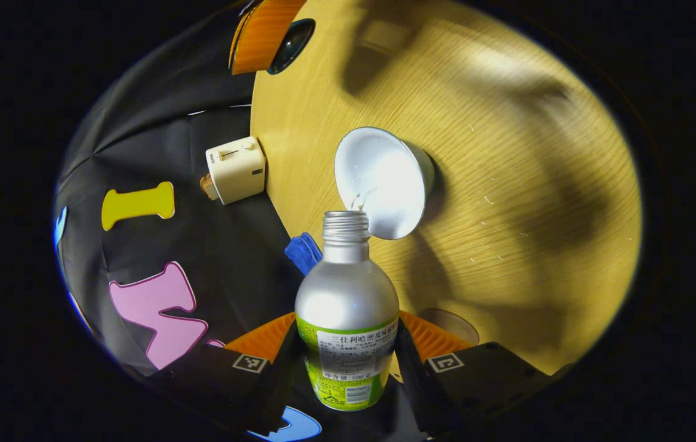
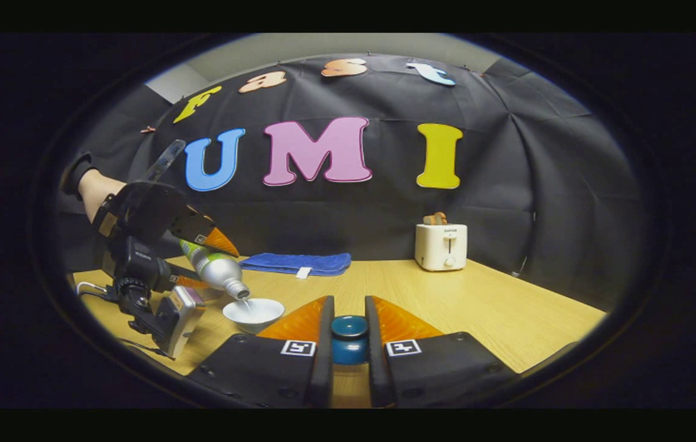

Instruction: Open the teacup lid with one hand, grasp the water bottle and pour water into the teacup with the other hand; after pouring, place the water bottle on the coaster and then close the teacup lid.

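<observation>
Left hand-held gripper [image 1: 348, 356] pinches tilted water bottle [image 1: 348, 307], hiding its base; right [image 2: 349, 337] clamps lid [image 2: 349, 334].

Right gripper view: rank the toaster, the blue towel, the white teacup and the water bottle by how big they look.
1. Blue towel, widest.
2. Toaster.
3. Water bottle and teacup look about alike; I won't rank them, since the left gripper hides part of the bottle.
Nearness differs, so this is apparent size only.
</observation>
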Tool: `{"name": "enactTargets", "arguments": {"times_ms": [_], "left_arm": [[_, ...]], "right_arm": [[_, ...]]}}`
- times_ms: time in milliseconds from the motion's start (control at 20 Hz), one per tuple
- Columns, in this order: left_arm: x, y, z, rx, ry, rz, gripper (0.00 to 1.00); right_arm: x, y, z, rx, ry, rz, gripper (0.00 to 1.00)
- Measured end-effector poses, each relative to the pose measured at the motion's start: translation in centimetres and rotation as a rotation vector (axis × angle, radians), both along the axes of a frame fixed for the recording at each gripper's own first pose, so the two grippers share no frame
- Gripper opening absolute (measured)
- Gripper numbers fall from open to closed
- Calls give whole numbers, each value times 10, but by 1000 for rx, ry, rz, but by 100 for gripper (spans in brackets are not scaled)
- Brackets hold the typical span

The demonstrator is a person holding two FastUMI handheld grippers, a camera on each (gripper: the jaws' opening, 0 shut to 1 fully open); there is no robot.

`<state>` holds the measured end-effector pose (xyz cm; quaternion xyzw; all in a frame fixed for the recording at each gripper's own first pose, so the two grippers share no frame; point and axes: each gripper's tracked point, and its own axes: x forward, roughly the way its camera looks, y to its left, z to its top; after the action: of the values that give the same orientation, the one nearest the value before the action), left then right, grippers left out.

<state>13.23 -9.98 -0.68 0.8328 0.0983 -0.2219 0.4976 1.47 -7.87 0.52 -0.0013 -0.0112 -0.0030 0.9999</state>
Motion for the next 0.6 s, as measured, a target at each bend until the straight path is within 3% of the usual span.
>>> {"name": "enactTargets", "arguments": {"times_ms": [100, 200, 550, 600], "left_arm": [[-1, -1, 2, 23, 1, -7, 79], [1, -1, 5, 57, -7, -13, 80], [9, 9, 10, 112, -2, -4, 80], [8, 7, 13, 124, -9, -14, 80]], "right_arm": [[1, 0, 0, 0, 0, 0, 23], [0, 1, 0, 0, 0, 2, 27], [0, 2, 0, 0, 0, 5, 23], [0, 1, 0, 0, 0, 5, 27]]}}
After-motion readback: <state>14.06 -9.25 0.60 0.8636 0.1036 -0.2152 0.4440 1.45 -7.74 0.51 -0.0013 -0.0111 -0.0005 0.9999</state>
